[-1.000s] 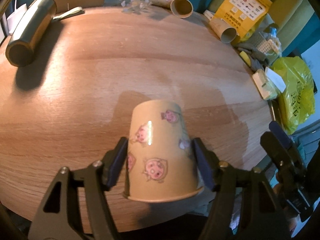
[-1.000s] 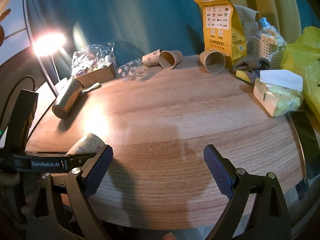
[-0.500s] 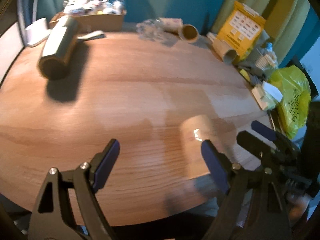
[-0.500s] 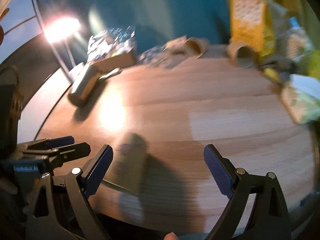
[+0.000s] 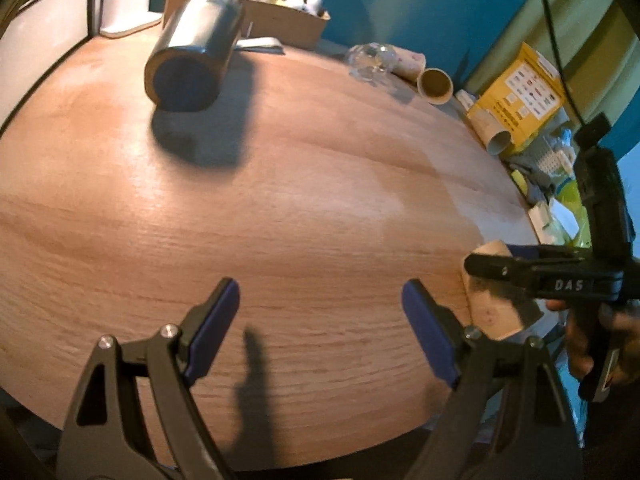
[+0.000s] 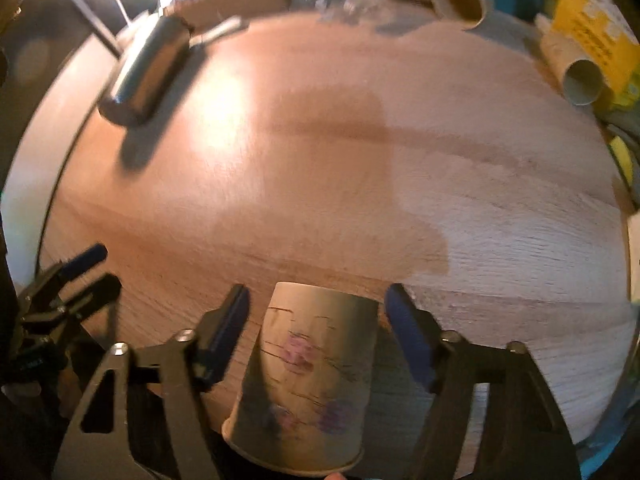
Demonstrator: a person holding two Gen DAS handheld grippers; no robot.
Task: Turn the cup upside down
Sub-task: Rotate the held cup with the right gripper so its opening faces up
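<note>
Paper cup lies near the wooden table's front edge, base pointing away, between the right gripper's parted, untouching jaws, while the left gripper hangs agape beside it, so gripping and inverting seemingly remain.

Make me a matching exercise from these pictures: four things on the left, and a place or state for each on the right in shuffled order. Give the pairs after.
Things:
1. paper cup
2. steel tumbler
3. left gripper
4. yellow bag

Places or states:
A. stands at the table's far right edge
B. open, with nothing between its fingers
C. lies on its side, far left of the table
D. between the right gripper's open fingers, wide rim toward the camera

Pairs: 1-D, 2-C, 3-B, 4-A
</note>
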